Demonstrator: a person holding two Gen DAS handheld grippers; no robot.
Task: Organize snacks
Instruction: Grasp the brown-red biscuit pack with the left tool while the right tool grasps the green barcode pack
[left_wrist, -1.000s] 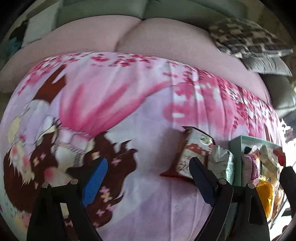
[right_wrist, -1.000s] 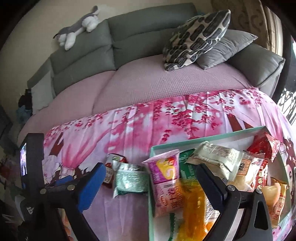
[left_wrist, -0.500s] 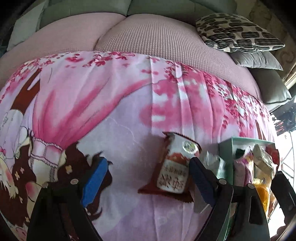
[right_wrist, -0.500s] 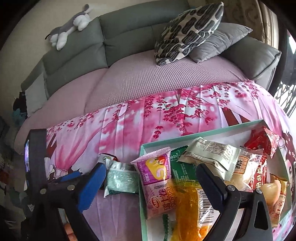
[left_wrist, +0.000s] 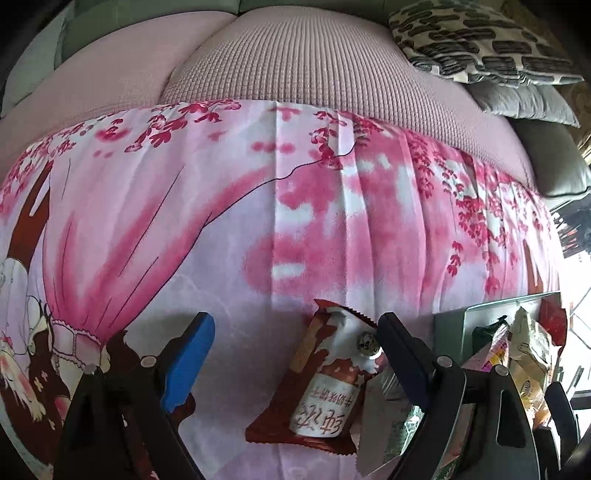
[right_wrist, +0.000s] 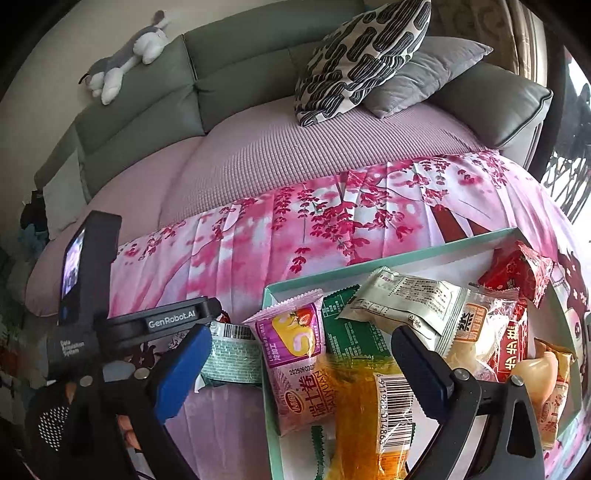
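A red-and-white snack packet (left_wrist: 325, 384) lies on the pink printed cloth (left_wrist: 221, 240), between the jaws of my open left gripper (left_wrist: 295, 354) and close to its right finger. A green-and-silver packet (left_wrist: 388, 432) lies just right of it, also seen in the right wrist view (right_wrist: 231, 354). A teal box (right_wrist: 369, 262) holds several snacks: a pink packet (right_wrist: 299, 365), an orange packet (right_wrist: 369, 417), a red packet (right_wrist: 517, 273). My right gripper (right_wrist: 306, 365) is open and empty above the box's near left part.
A pink sofa seat (right_wrist: 295, 147) with a patterned pillow (right_wrist: 362, 55) and grey pillow (right_wrist: 424, 74) lies behind the cloth. A plush toy (right_wrist: 125, 55) sits on the sofa back. The left gripper's body (right_wrist: 92, 288) stands left of the box.
My left gripper has moved right and forward, bringing the red-and-white packet between its jaws. The right gripper has drifted a little, staying open above the box.
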